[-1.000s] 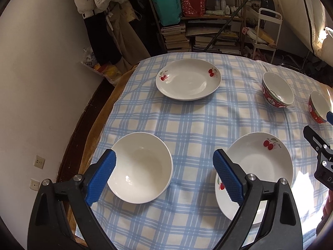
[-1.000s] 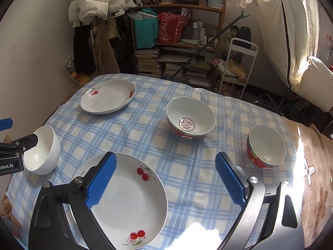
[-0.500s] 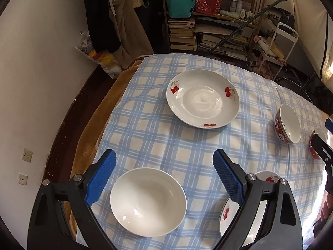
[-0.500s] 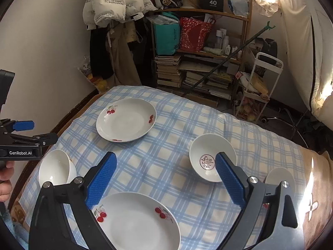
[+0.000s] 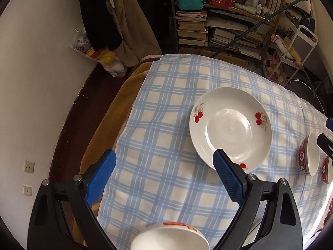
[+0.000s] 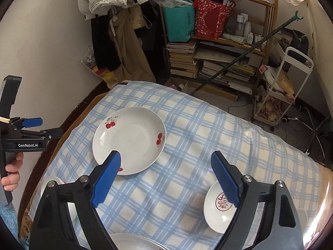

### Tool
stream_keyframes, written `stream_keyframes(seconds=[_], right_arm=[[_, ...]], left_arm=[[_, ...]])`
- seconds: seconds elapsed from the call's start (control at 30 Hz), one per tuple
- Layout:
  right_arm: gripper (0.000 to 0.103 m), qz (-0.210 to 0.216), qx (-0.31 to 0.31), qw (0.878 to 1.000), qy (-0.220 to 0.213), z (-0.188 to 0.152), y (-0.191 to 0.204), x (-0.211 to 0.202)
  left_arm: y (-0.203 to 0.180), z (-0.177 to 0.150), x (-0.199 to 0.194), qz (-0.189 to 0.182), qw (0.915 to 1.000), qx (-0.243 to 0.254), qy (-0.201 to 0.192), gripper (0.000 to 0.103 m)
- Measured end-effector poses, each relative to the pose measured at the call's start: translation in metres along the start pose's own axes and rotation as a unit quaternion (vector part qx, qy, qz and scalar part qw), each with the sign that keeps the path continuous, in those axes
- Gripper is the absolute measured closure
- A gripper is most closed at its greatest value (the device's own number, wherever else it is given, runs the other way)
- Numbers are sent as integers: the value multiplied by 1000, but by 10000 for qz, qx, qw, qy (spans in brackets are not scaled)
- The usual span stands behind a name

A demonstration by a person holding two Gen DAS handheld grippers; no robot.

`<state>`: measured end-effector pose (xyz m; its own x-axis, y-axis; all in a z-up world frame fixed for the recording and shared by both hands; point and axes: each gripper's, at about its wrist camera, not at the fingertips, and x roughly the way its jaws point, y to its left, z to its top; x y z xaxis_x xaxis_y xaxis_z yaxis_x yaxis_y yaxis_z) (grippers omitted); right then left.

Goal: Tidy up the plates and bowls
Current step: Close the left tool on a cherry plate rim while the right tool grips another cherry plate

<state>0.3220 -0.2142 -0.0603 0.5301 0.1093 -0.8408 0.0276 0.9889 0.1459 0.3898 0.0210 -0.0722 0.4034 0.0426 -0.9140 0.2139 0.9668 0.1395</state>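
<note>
A: What's changed in the last sec?

B: Both claws have swept across the surface (image 5: 166, 108) toward the far cherry plate (image 5: 230, 128). A sec ago the left claw (image 5: 164, 177) framed the white bowl (image 5: 170, 238) and the near plate; now the bowl sits just under it at the frame's bottom edge, and the cherry plate is close ahead, w/ the claw's right finger over its near rim.

A: Claw states?

B: Left claw spread wide, nothing between the fingers. Right claw (image 6: 165, 180) also spread but its jaws are closing; only cloth between them, its left finger overlapping the plate's near rim in view.

A: Meaning for the job?

B: Looks like the cherry plate is the next target, likely to be stacked w/ the other plate (image 6: 135, 242), which shows only as a sliver nearest the camera. Nothing gripped yet; sorting is at an early stage.

A: Other pieces?

B: Red-sided bowl (image 5: 310, 155) right of the plate, a second one just past it at the frame edge.

A: The room?

B: Blue-check cloth over the surface. Beyond the plate: bookshelf (image 6: 218, 62) w/ stacked books, teal and red bags, hanging coats; white cart (image 6: 285, 87) off to its right.
</note>
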Motion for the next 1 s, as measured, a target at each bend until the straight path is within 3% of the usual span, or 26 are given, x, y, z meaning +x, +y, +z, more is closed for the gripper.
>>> stream_keyframes(seconds=[0.13,0.23,0.47,0.5,0.53,0.57,0.7,0.8,0.83,1.0], right_arm=[[23,59,80,9999,137,10,-1,31],[34,178,224,9992,272,13,-4,55],[42,314,335,9971,611,11,-7,99],[44,335,360,9966,666,10,-8,103],[52,328,363,9963,705,9,-8,107],[58,274,333,9963,742,8,-8,111],[59,373,427,9954,766,5,-12,125],[69,366,507,9943,862,4,-14,136],[76,377,523,9939,894,4,-15,139],[85,746,894,9885,960,5,-18,146]], left_arm=[[-4,18,23,46,9997,177,-145,10],[-6,28,46,-115,9999,118,26,10],[-10,35,90,-389,9986,41,370,11],[-8,34,96,-551,9975,-45,441,14],[-6,32,100,-713,9963,-128,464,33],[-6,30,105,-844,9949,-130,532,45],[-11,22,120,-686,9962,18,539,47],[-10,19,129,-965,9933,-168,615,52],[-10,20,131,-1065,9919,-236,651,57],[-19,25,133,-1223,9881,-464,814,87]])
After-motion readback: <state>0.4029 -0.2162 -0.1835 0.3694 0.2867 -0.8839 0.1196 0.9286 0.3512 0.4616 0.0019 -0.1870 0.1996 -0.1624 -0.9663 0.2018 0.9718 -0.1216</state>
